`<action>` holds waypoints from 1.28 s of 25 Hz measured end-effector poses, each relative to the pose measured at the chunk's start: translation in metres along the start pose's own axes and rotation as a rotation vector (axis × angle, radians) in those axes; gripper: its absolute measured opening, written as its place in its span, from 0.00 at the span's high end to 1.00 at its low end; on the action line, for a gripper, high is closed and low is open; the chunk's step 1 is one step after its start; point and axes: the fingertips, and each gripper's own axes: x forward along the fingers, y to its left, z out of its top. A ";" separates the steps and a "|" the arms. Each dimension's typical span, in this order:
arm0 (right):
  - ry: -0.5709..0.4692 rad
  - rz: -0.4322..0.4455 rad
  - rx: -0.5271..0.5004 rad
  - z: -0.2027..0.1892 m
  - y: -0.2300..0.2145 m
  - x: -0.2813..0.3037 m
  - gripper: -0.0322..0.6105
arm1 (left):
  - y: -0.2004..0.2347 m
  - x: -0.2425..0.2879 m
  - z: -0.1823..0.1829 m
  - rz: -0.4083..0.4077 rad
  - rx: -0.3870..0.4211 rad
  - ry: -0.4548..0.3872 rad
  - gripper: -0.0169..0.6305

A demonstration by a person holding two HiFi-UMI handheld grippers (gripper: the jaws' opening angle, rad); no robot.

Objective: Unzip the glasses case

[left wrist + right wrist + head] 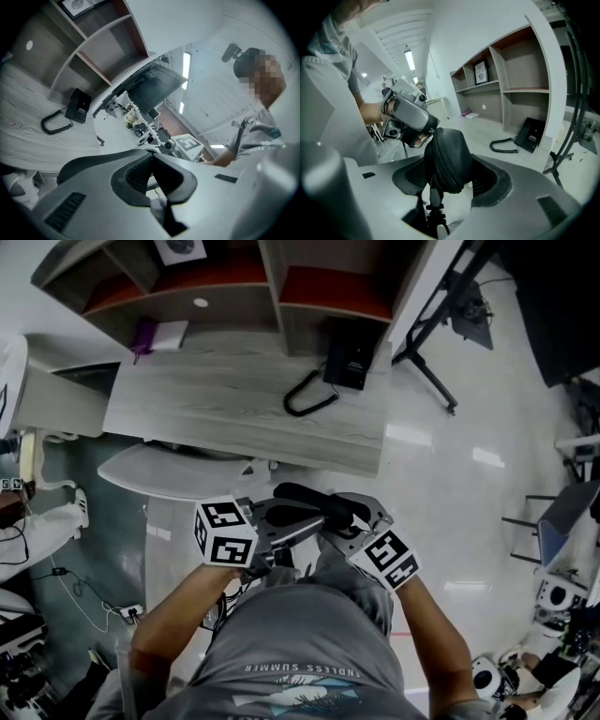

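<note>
In the head view I hold a black glasses case [314, 505] in the air in front of my body, below the desk's edge. My right gripper [349, 524] is shut across the case's body [447, 157]; the closed zipper [440, 164] faces that gripper's camera. My left gripper [281, 521] is shut, its tips [423, 132] meeting the far end of the case where a small zipper tab sits. In the left gripper view the jaws [151, 154] are pressed together and hide the case. The tab itself barely shows.
A grey wooden desk [225, 404] lies ahead with a black telephone [349, 360] and its coiled cord [307, 397]. Shelves [234, 282] rise behind it, and a purple item lies by a notebook [157, 336]. A white chair [164, 470] stands below the desk, a tripod leg [429, 379] at right.
</note>
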 end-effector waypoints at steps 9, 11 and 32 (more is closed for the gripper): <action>0.070 -0.150 -0.164 -0.025 -0.107 0.028 0.56 | 0.060 0.000 0.030 0.096 -0.035 -0.084 0.89; 0.102 -0.186 -0.235 -0.035 -0.132 0.037 0.56 | 0.073 -0.008 0.036 0.127 -0.045 -0.106 0.89; 0.391 -0.280 -1.137 -0.130 -0.221 0.093 0.46 | 0.115 -0.092 0.029 0.338 -0.117 -0.274 0.89</action>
